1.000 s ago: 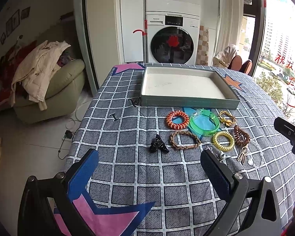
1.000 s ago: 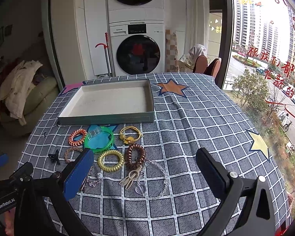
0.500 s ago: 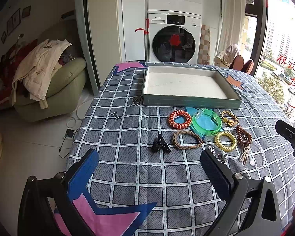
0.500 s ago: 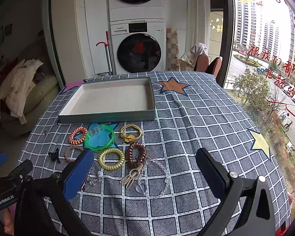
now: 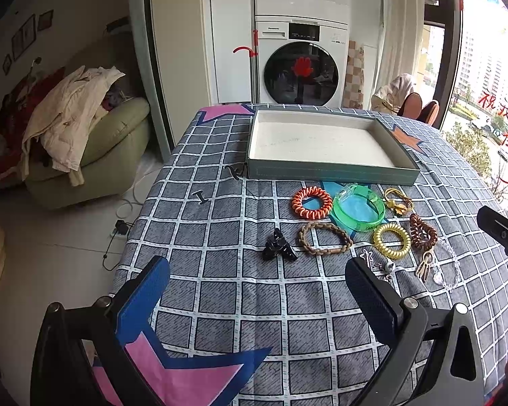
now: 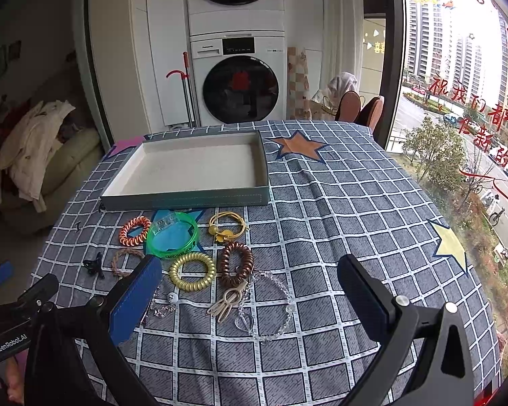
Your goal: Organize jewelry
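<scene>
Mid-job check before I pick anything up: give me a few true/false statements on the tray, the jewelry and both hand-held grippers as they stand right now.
1. The tray holds nothing yet. True.
2. The left hand-held gripper is shut on the black hair clip. False: it is open and holds nothing; the clip lies on the tablecloth ahead of it.
3. The green bangle lies between the orange spiral hair tie and the yellow cord bracelet. True.
4. The right hand-held gripper is open. True.
5. The brown spiral hair tie sits inside the tray. False: it lies on the tablecloth, in front of the tray.
</scene>
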A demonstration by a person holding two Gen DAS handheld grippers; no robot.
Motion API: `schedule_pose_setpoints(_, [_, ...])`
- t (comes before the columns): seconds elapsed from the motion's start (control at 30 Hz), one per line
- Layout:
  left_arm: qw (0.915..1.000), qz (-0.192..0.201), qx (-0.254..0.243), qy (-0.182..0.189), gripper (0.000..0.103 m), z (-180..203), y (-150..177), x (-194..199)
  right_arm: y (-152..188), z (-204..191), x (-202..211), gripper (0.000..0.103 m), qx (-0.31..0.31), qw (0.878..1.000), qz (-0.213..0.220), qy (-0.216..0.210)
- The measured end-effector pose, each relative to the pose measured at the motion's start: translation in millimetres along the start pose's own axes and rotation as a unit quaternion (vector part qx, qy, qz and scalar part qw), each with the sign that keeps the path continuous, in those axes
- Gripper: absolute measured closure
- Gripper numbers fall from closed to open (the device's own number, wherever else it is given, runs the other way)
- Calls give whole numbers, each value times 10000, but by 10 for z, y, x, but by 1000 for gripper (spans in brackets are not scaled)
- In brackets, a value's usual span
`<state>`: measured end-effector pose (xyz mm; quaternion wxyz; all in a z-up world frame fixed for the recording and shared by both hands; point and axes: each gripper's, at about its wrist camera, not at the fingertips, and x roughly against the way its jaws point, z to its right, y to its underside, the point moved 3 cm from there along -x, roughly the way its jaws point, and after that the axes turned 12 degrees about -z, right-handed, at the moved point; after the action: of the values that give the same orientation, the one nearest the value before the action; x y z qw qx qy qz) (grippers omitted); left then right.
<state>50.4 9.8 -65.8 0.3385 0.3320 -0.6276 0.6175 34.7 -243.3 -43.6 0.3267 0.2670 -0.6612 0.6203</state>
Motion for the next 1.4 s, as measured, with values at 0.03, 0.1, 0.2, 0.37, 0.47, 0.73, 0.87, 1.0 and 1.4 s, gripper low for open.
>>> schedule_pose_setpoints(0.03, [10000, -3, -7, 6, 0, 1, 0, 1, 0, -1, -1, 0, -6, 10000, -17, -6])
schedule_pose_setpoints(0.1, [10000, 7, -17, 1, 0, 2, 6, 5, -5, 1, -2, 0, 3, 10000, -29, 9])
schedule_pose_setpoints(0.2, [10000, 7, -34, -1, 0, 2, 8, -2, -3, 2, -3, 0, 15, 10000, -44, 21])
schedule_pose_setpoints(0.37, [10000, -6, 3, -22, 0, -5, 6, -14, -3, -3, -3, 0, 8, 10000, -50, 3])
schedule_pose_setpoints(0.47, [10000, -16, 2, -32, 0, -2, 4, -21, -3, 0, -3, 0, 4, 10000, -42, -9])
schedule_pose_setpoints(0.73, [10000, -49, -20, -39, 0, 21, 7, -43, 1, 14, -11, 0, -45, 10000, -49, -34])
schedule_pose_setpoints(0.87, [10000, -41, -23, -52, 0, 22, 10, -46, 2, 19, -12, 0, -36, 10000, -57, -35])
schedule_pose_setpoints(1.0, [10000, -50, -15, -71, 0, 21, 20, -73, 4, 27, -16, 0, -37, 10000, -62, -37])
schedule_pose_setpoints(1.4, [9998, -161, -25, -137, 0, -22, 22, -148, 4, 55, -53, 0, 24, 9999, -97, -30])
